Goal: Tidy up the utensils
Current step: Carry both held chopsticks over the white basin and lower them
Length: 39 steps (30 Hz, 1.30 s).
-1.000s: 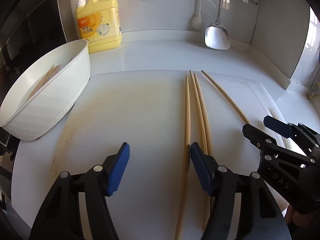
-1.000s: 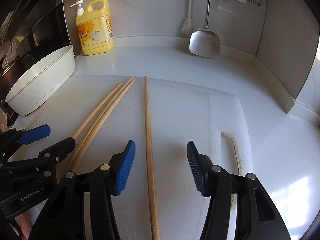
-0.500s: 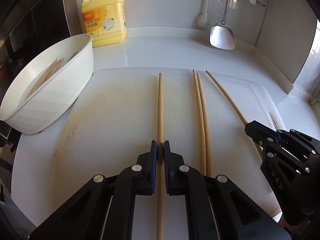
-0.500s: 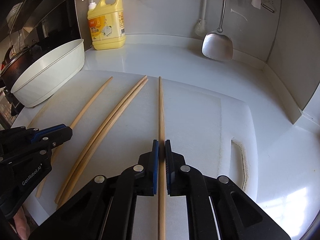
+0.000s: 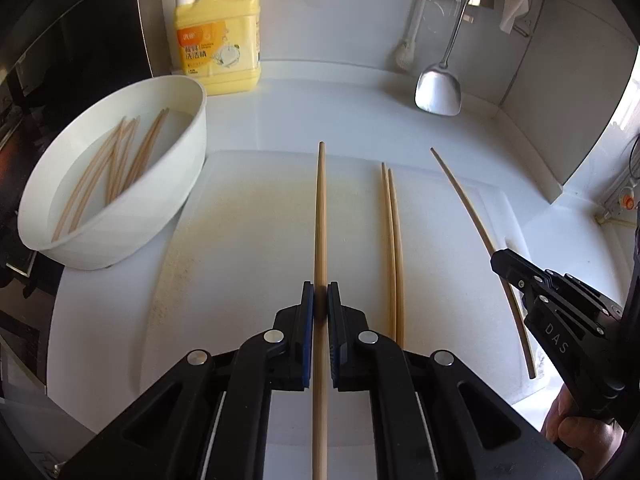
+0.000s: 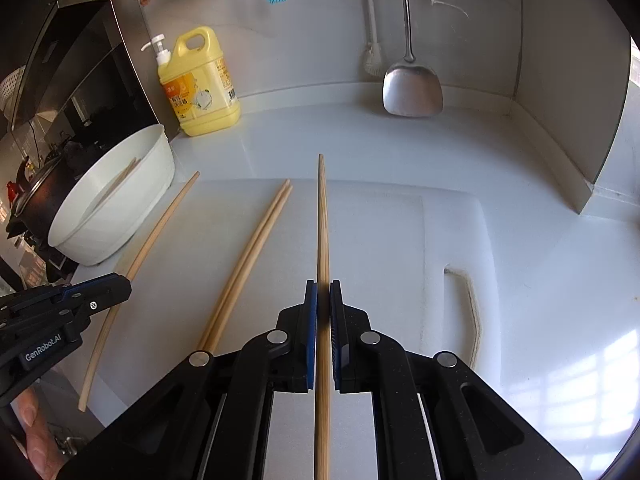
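Observation:
Pinched between the blue pads of my left gripper (image 5: 320, 292), one long wooden chopstick (image 5: 320, 208) points straight ahead, lifted above the white cutting board (image 5: 248, 240). My right gripper (image 6: 323, 290) is likewise shut on another chopstick (image 6: 323, 216), raised over the board (image 6: 380, 240). A pair of chopsticks (image 5: 392, 248) lies on the board between the two grippers, also seen from the right wrist as the pair (image 6: 256, 248). The right gripper (image 5: 498, 260) shows at the left view's right edge, and the left gripper (image 6: 122, 286) at the right view's left edge.
A white bowl (image 5: 140, 224) at the left holds several chopsticks (image 5: 116, 164). A yellow detergent bottle (image 5: 218, 36) stands by the back wall. A metal spatula (image 5: 438, 88) hangs at the back right. The board's handle slot (image 6: 468, 312) is on the right.
Both grippers have shut, each on one chopstick, and then risen, lifting the chopsticks off the board. The pair between them has stayed put.

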Motion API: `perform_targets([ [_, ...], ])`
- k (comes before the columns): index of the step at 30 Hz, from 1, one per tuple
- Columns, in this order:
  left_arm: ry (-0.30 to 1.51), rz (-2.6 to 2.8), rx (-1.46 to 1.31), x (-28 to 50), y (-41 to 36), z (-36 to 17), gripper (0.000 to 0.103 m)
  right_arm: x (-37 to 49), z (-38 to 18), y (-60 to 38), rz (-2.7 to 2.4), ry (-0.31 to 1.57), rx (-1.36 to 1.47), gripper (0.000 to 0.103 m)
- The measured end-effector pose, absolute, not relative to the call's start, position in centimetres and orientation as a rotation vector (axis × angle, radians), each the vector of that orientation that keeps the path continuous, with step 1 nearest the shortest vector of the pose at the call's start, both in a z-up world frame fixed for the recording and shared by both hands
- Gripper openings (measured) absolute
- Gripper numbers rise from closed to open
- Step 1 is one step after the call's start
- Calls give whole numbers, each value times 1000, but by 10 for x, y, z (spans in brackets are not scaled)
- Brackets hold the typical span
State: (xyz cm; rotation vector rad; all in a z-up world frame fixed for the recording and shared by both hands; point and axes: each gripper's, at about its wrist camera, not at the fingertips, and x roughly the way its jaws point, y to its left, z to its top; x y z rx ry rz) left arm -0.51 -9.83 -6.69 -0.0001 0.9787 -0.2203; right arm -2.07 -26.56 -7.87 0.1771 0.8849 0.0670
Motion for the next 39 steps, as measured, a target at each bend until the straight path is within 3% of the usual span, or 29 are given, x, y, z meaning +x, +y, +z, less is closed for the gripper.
perform_targets([
  [9,887,-176,-40,-5,-39,5,7,-7,-9,-236,121,796,173,6],
  [17,854,-100,-28,32,64,24,7,53,26,-149,203,745,193,6],
  [27,906,-157,11,117,166,-3,7,139,13,-13,234,798,249,6],
  [39,998,-219,-62,170,188,-51,7,184,-39,49,270,977,254,6],
])
